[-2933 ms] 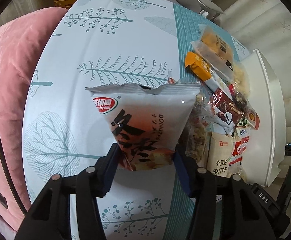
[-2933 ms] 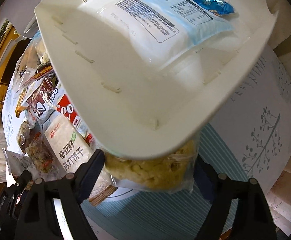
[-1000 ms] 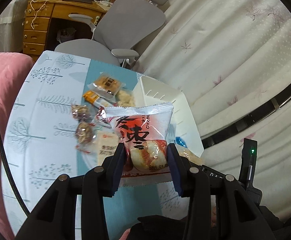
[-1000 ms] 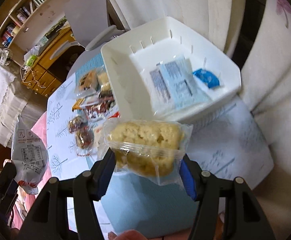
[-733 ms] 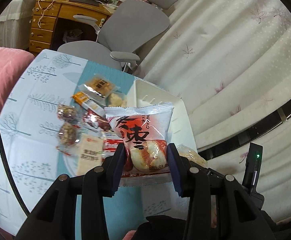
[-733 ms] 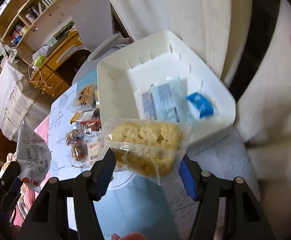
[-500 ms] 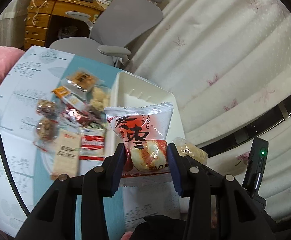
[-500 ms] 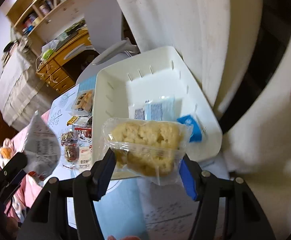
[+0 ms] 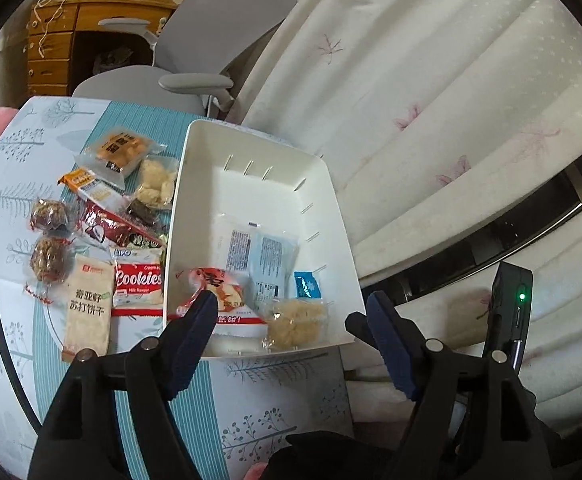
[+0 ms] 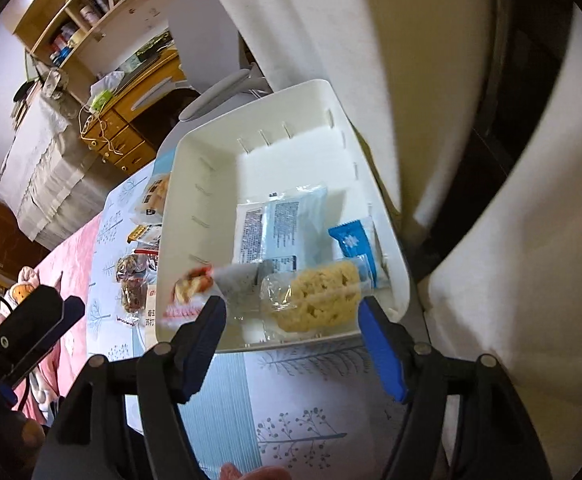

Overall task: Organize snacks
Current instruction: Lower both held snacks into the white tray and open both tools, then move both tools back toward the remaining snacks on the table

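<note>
Left gripper [image 9: 291, 312]: jaws opening, nothing pressed between the pads; it hangs over the near end of the bin [image 9: 343, 216].

Right gripper [image 10: 291, 316]: jaws opening, pads clear of the rice cake [image 10: 319, 296], which shows between them but lies in the bin, at its near right corner.

Bin: white, slotted walls, on the right side of the table [image 9: 23, 148], its near wall just beyond both grippers. Contents:
- red pack [image 9: 219, 292], near left corner, tilted, partly behind the left gripper's left finger [image 9: 195, 332]; blurred in the right wrist view.
- rice cake, clear wrapper, just right of the red pack.
- pale blue pack [image 9: 263, 256], printed back upward, at the middle, touching both of the above.
- small blue sachet [image 9: 307, 284], by the right wall, just beyond the rice cake.

Table: cloth with tree print and a teal stripe. Loose snacks in a cluster left of the bin:
- Cookies pack [image 9: 137, 280], red and white, against the bin's left wall.
- cracker pack [image 9: 89, 308], beige, left of the Cookies pack.
- two nut balls [image 9: 49, 236], far left of the cluster.
- brown bar [image 9: 111, 228], orange bar [image 9: 87, 184], puff pack [image 9: 157, 184] and pastry pack [image 9: 121, 152], toward the far end.

Surroundings: grey chair [image 9: 207, 44] and wooden desk [image 9: 71, 32] beyond the table; curtain [image 9: 451, 100] on the right.
</note>
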`<state>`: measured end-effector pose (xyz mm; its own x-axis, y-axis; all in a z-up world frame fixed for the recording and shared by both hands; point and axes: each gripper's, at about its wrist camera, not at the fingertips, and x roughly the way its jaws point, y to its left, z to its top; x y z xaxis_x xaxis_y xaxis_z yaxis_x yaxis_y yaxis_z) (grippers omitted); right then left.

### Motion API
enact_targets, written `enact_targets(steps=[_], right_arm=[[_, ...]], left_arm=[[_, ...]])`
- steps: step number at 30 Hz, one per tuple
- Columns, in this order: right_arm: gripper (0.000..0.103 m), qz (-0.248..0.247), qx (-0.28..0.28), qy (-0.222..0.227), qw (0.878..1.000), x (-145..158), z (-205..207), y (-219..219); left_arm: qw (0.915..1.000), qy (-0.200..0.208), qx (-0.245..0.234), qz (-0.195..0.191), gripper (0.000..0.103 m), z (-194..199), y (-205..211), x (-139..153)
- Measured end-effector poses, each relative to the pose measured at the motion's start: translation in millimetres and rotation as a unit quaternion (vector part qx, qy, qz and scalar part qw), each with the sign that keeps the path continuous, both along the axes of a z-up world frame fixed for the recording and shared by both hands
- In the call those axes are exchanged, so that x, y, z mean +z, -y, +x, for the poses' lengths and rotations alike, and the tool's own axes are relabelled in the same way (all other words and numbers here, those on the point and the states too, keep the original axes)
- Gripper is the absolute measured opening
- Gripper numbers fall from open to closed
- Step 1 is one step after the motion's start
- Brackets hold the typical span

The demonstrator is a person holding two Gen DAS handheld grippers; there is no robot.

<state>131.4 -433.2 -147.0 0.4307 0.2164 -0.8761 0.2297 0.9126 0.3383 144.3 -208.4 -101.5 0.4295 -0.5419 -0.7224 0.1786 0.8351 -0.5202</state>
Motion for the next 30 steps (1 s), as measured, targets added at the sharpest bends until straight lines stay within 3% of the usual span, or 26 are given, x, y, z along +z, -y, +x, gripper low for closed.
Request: enact_targets(steps=[17,30], right_arm=[[0.069,0.029,0.013,-0.051,0.998,-27.3,-34.0,-18.3],[0.069,0.029,0.019,-0.076,0.996,-40.8,-44.6,-59.2]], left_arm=[[0.9956,-0.083,0.015,0.039,0.076,-18.3,-18.6,-42.6],[0.9916,-0.099,0.052,0.065,0.075,-27.9,-79.0,-54.3]])
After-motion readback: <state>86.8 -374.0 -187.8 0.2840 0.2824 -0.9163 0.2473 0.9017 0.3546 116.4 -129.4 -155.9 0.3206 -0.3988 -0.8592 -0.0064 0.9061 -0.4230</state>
